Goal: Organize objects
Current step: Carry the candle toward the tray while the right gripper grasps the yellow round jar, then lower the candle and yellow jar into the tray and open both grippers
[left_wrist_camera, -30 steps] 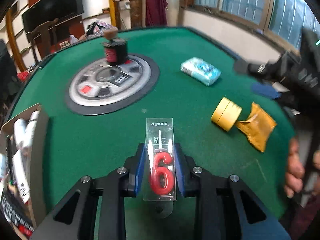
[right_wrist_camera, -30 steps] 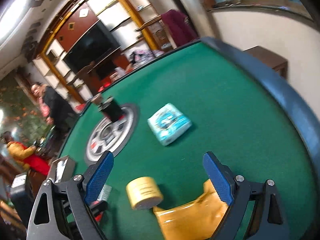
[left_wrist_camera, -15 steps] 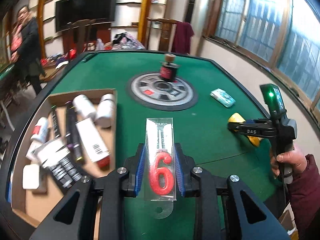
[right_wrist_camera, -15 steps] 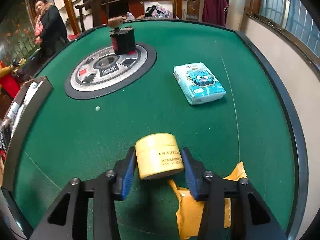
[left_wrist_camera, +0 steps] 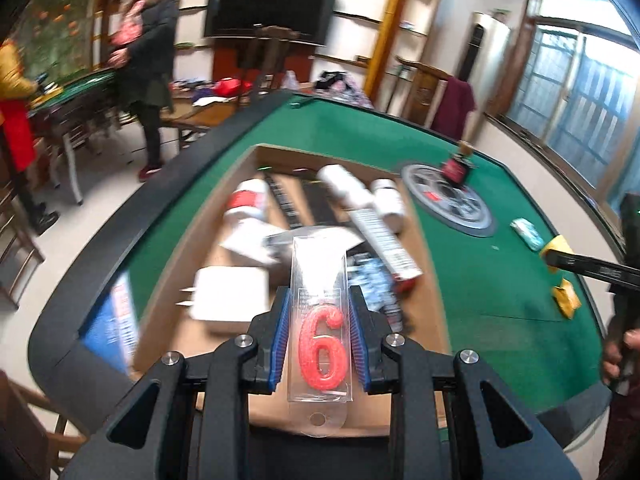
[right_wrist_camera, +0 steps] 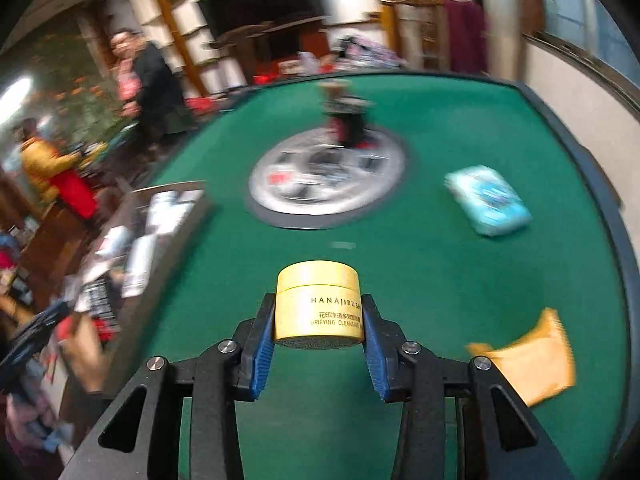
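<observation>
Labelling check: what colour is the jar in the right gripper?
Pale yellow jar, clearest in the right wrist view.

Left gripper (left_wrist_camera: 319,340) clamped the clear candle pack (left_wrist_camera: 319,320), red "6" upright, above the cardboard box (left_wrist_camera: 236,172). Box held blurred bottles and packets. Round grey disc (left_wrist_camera: 448,204) lay at 2 o'clock on green table (left_wrist_camera: 500,280).

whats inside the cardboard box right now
The cardboard box holds white bottles, a white flat pack, a long white tube and dark packets. The candle pack in the left claw covers the middle, so anything beneath is hidden.
</observation>
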Demonstrator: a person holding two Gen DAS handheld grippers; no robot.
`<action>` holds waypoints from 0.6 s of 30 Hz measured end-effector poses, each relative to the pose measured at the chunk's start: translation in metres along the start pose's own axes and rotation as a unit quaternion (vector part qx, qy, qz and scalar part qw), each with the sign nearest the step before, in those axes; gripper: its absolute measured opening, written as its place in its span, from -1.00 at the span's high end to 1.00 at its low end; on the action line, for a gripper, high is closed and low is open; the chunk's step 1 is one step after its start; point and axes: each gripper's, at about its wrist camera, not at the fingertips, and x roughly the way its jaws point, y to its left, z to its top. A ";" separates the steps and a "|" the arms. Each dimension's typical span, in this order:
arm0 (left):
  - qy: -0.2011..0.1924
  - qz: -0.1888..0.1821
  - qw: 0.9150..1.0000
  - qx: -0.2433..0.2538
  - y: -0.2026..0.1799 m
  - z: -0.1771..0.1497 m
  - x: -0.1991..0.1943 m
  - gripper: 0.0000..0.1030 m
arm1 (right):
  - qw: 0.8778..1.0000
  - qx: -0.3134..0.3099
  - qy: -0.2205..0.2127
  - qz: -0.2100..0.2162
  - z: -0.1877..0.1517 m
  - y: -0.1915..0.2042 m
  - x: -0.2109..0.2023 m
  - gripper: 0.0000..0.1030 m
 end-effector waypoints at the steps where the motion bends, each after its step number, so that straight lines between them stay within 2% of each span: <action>1: 0.003 0.003 1.000 -0.005 0.005 -0.002 0.001 0.47 | 1.000 -0.015 0.001 0.021 0.001 0.020 0.000 0.15; 5: 0.018 0.007 1.000 -0.014 0.016 -0.010 0.011 0.47 | 0.994 -0.060 0.018 0.086 0.001 0.089 0.011 0.15; 9: 0.026 0.014 1.000 0.000 0.017 -0.012 0.021 0.47 | 0.982 -0.096 0.066 0.151 -0.009 0.155 0.039 0.15; 13: 0.022 0.021 1.000 0.008 0.020 -0.011 0.024 0.47 | 0.970 -0.124 0.109 0.181 -0.026 0.200 0.066 0.15; 18: 0.016 0.025 1.000 0.003 0.031 -0.007 0.027 0.46 | 0.962 -0.152 0.136 0.181 -0.042 0.234 0.091 0.14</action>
